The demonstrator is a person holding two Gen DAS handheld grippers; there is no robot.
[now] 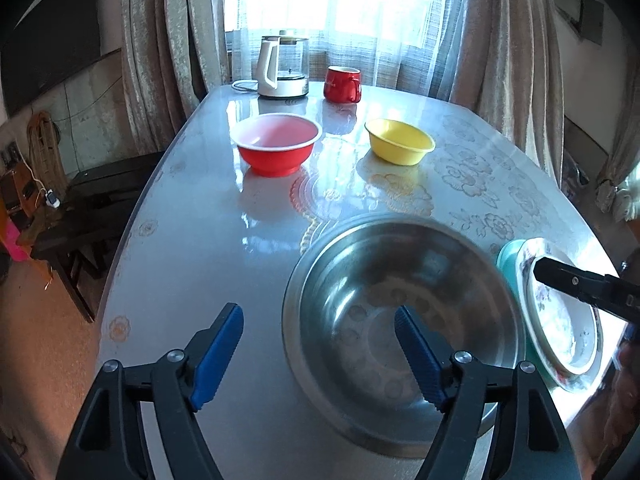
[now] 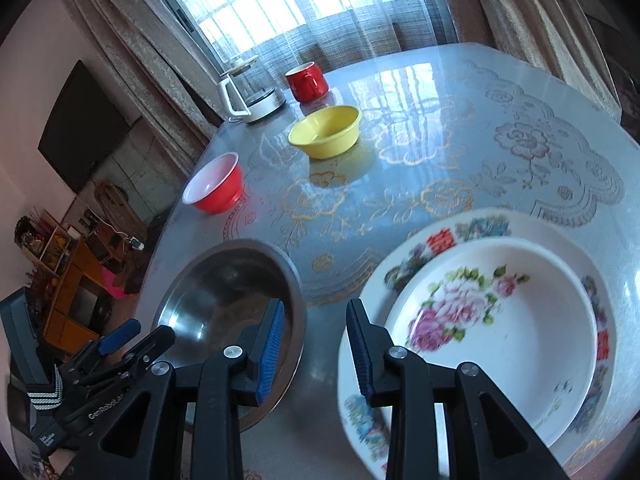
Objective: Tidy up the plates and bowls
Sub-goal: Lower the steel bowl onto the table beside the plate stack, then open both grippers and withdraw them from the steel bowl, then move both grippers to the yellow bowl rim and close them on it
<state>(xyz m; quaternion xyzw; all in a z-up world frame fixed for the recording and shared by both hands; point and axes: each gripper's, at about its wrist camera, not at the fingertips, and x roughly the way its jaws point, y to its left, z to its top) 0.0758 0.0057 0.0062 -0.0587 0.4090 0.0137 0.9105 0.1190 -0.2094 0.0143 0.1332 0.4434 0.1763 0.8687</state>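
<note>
The left gripper (image 1: 320, 332) hangs over the near end of the table (image 1: 208, 248), its blue ribbed pads spread wide with nothing between them; one pad (image 1: 420, 356) sits above the steel bowl's hollow, the other out over bare tabletop. The steel bowl (image 1: 404, 328) rests near the table's front edge, round, shiny, with a flat bottom and its mouth facing up. Just beside it on the right lie the stacked plates: a white flowered dish (image 2: 500, 320) nested in a wider floral plate (image 2: 452, 236), both lying flat, with a teal rim (image 1: 505, 258) peeking out underneath in the left view. That stack sits close to the table's near right edge.

The right gripper (image 2: 316, 340) hovers between bowl and plates, jaws parted a modest way, gripping nothing; its right pad overlaps the plate's rim in the picture, though contact cannot be told.

Plenty of open tabletop lies ahead, glossy over a lace-pattern cloth. Farther back stand a red bowl (image 1: 278, 142) with a white inside and a yellow bowl (image 1: 400, 141), well apart from each other, both mouths up. Beyond them, by the far edge and the curtain (image 1: 168, 40), stand a kettle (image 1: 282, 66) and a red mug (image 1: 342, 84). A dark bench (image 1: 92, 208) stands off the table's left side.
</note>
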